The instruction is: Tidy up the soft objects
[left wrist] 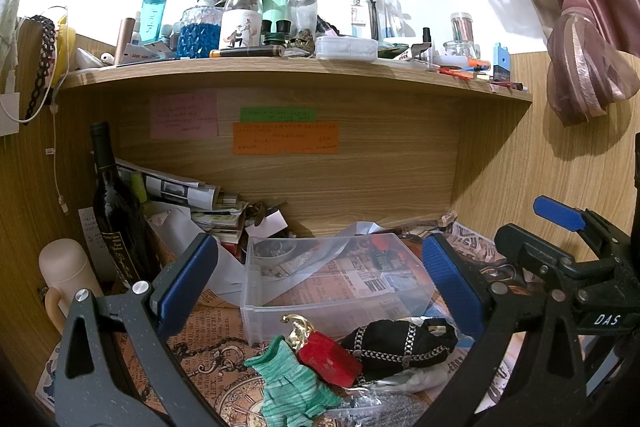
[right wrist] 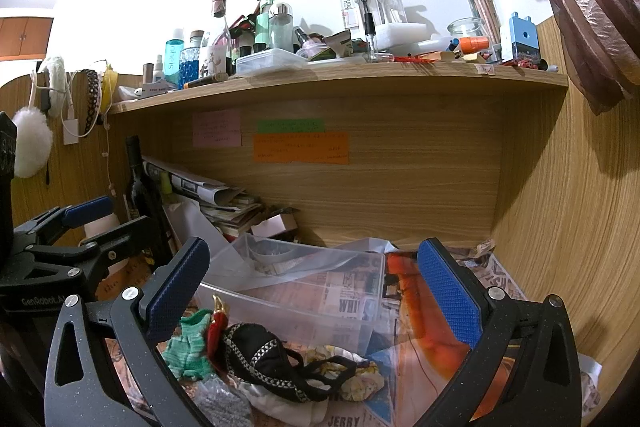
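Crosswise, green glove (left wrist: 290, 383), cuff up-left.

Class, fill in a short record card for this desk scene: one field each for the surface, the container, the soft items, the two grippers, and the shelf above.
surface: desk covered in printed newspaper-style paper
container: clear plastic bin, no soft items in it
soft items: green knit glove, red pouch, black chain-trimmed pouch, heaped in front of the bin
left gripper: open, holding nothing
right gripper: open, holding nothing
shelf above: wooden shelf crowded with bottles and jars
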{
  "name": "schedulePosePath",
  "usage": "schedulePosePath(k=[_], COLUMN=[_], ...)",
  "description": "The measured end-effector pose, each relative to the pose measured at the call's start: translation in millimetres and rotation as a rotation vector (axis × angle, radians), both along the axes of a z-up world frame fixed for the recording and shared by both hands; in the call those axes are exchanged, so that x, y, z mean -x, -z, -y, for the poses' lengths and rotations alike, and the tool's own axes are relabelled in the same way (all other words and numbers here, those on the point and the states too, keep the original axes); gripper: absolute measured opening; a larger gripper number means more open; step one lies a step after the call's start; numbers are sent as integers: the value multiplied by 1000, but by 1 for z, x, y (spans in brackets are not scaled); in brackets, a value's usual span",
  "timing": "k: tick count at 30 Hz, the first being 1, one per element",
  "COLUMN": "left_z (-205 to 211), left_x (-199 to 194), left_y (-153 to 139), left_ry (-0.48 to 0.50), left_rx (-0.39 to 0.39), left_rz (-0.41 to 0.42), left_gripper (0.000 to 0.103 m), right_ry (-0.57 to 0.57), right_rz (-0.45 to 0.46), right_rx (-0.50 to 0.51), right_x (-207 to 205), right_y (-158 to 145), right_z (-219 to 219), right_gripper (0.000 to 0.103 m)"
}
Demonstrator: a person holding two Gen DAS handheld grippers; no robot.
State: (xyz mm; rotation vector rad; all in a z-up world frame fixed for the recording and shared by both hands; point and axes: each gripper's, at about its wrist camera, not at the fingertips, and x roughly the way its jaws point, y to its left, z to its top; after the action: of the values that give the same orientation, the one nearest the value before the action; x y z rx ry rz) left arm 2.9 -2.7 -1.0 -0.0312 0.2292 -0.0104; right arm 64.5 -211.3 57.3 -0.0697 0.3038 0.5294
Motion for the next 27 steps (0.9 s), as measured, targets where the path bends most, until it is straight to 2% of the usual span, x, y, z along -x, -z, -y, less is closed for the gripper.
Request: schedulePosePath(k=[27], left_z=[-1], left_x=[-4], left_y=[0], left_ry=[19], left_rx=[9], left_rz=[-18], left_gripper=[103], right_ry=[-14], right_rz=[-13], right_rx=[6], right_x=[-2], right_y=[3], right_z=[-7], right_gripper=[103])
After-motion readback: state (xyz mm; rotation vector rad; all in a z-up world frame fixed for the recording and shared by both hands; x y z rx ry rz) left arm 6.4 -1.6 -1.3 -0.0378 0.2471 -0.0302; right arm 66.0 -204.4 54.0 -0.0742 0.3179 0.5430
